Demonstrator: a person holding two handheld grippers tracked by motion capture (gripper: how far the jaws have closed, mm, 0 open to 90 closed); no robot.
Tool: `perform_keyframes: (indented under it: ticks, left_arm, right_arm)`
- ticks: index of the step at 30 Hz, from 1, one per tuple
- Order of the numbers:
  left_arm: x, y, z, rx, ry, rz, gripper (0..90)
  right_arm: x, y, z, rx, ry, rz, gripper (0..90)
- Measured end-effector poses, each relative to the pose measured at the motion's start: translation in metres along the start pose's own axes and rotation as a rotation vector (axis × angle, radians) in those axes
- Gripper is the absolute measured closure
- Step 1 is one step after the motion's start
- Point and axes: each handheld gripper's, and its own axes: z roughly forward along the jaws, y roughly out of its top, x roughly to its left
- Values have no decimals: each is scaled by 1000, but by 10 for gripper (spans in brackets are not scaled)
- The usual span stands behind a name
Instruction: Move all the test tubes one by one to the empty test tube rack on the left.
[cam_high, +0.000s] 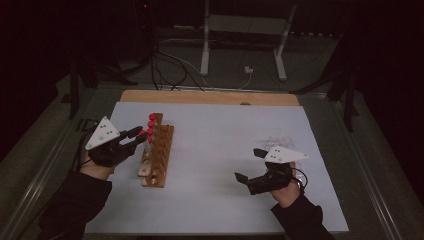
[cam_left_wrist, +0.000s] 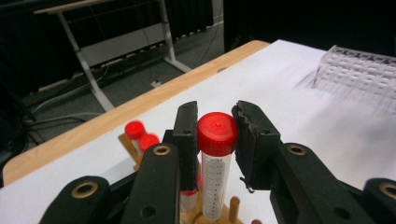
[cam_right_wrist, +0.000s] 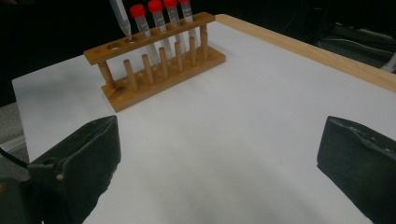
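One tube (cam_left_wrist: 215, 158), red-capped, sat clamped at its cap in the left gripper (cam_left_wrist: 215, 135), frame centre, tip over the rack (cam_right_wrist: 154, 65). Right gripper (cam_right_wrist: 219, 168) hung wide apart, empty, at lower right in the high view. Risk: the tilted tip could catch a hole's rim, or the cap slip in the pads.

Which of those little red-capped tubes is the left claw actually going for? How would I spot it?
Find the wooden rack on the left part of the white sheet. Red-capped tubes stand in a row at its far end. The one meant is the tube whose cap sits between the jaws of the left gripper; its neighbours stand free.
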Motion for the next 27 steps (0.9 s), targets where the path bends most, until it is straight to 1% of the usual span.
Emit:
perform_keyframes:
  ticks: [5, 7, 9, 14, 17, 21, 24, 26, 27]
  left_arm:
    - [3, -12, 6, 24, 1, -19, 720]
    - [3, -18, 10, 40, -5, -25, 720]
    - [2, -24, 14, 56, -4, -26, 719]
    - [2, -38, 22, 92, -6, -43, 719]
    - [2, -41, 25, 112, -8, -47, 719]
    - [1, -42, 27, 126, -7, -40, 718]
    - [1, -44, 29, 135, -7, -48, 718]
    - [0, -46, 30, 153, -8, -39, 717]
    - [-1, -48, 30, 150, -6, -40, 715]
  right_arm:
    - [0, -1, 0, 0, -1, 3, 0]
    - [-1, -1, 1, 1, -2, 2, 0]
    - [-1, -1, 1, 1, -2, 3, 0]
    - [-1, 0, 0, -3, -8, 6, 0]
    - [-1, 0, 0, -6, -6, 6, 0]
    - [-2, -1, 0, -4, -7, 8, 0]
    - [-2, -1, 0, -5, -7, 8, 0]
    - [-2, -1, 0, -5, -7, 8, 0]
    - [-2, -1, 0, -4, -8, 8, 0]
